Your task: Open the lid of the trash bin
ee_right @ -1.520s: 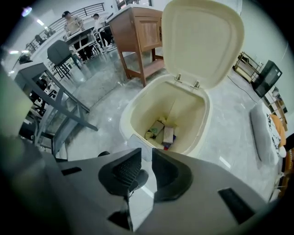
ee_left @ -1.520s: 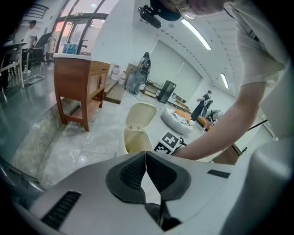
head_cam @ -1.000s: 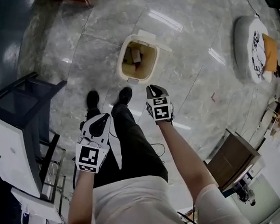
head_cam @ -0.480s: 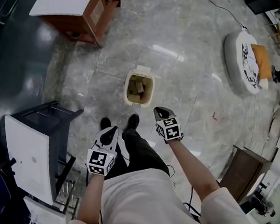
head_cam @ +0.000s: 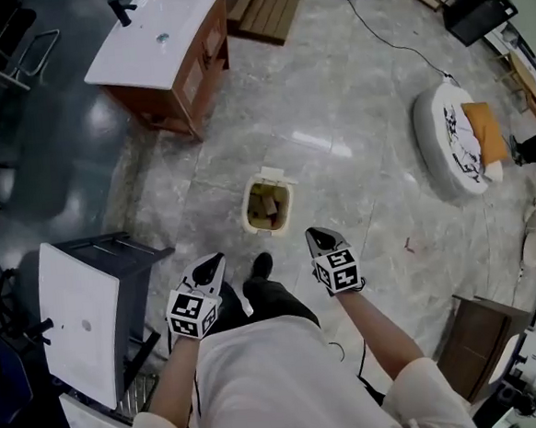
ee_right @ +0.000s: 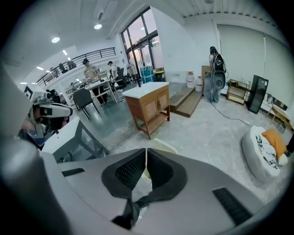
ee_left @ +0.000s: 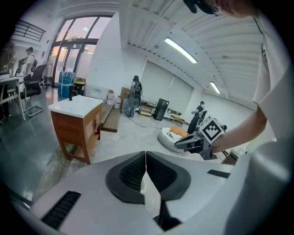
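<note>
A grey marble floor (head_cam: 354,128) fills most of the head view. At its upper left stands a wooden washstand (head_cam: 167,50) with a white top and a dark tap. At lower left is a dark-framed stand (head_cam: 77,316) with a white panel top. Over at the right lies a round white cushion (head_cam: 447,139) with an orange pillow (head_cam: 481,132) resting on it, well apart from everything else.

The trash bin (head_cam: 249,210) sits on the floor near the middle, just ahead of the person's feet and between the lines of the two grippers. It is cream-coloured and its lid (head_cam: 275,175) is already up, tipped back at the far rim, so the inside shows (brownish scraps, too small to name).

The left gripper (head_cam: 218,259) is held out over the floor at the person's left, near the stand, its marker cube (head_cam: 191,314) facing up. Its own view shows the dark pads pressed together with nothing between them. The right gripper (head_cam: 314,235) hangs on the other side, nearer the bin but clear of it. It too is clenched and empty, with the bin's pale rim showing beyond its jaws in the right gripper view.

One dark shoe (head_cam: 262,265) shows between the grippers, just short of the bin.
</note>
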A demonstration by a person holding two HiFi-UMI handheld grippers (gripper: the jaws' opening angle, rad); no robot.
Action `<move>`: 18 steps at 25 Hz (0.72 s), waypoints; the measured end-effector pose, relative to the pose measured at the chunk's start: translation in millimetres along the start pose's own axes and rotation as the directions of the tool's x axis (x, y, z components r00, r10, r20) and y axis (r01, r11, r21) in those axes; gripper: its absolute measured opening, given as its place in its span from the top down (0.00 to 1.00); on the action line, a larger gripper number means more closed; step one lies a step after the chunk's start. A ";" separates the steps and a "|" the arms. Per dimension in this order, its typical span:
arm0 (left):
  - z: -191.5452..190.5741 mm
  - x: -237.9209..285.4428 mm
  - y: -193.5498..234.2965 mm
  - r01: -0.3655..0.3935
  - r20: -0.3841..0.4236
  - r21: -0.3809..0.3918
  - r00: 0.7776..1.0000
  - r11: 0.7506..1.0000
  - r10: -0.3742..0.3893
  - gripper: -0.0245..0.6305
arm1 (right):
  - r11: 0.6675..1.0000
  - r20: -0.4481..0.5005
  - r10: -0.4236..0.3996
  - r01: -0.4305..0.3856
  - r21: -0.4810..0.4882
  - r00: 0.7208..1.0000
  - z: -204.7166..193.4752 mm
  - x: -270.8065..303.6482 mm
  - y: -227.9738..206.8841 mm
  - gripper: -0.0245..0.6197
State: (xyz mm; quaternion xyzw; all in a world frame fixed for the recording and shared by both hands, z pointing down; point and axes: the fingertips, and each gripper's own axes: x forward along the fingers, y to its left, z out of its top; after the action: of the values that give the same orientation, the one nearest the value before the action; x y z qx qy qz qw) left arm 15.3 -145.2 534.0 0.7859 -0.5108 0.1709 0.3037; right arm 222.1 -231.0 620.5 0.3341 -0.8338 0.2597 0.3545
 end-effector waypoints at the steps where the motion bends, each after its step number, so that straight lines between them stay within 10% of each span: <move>1: 5.7 -3.9 2.2 0.000 0.008 0.008 1.000 1.000 0.000 0.93 | 1.000 0.014 -0.002 0.002 -0.008 1.000 6.4 -7.4 2.2 0.91; 18: 95.4 -66.4 16.1 0.079 0.149 0.104 0.984 0.992 -0.094 0.93 | 0.991 0.300 -0.134 0.136 0.017 0.945 102.4 -119.2 37.3 0.91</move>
State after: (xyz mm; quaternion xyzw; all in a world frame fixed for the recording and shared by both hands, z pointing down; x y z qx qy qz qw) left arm -31.2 -165.7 428.3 0.8319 -0.4893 0.1213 0.2319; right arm 214.3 -231.2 459.1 0.4252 -0.8537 0.1794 0.2413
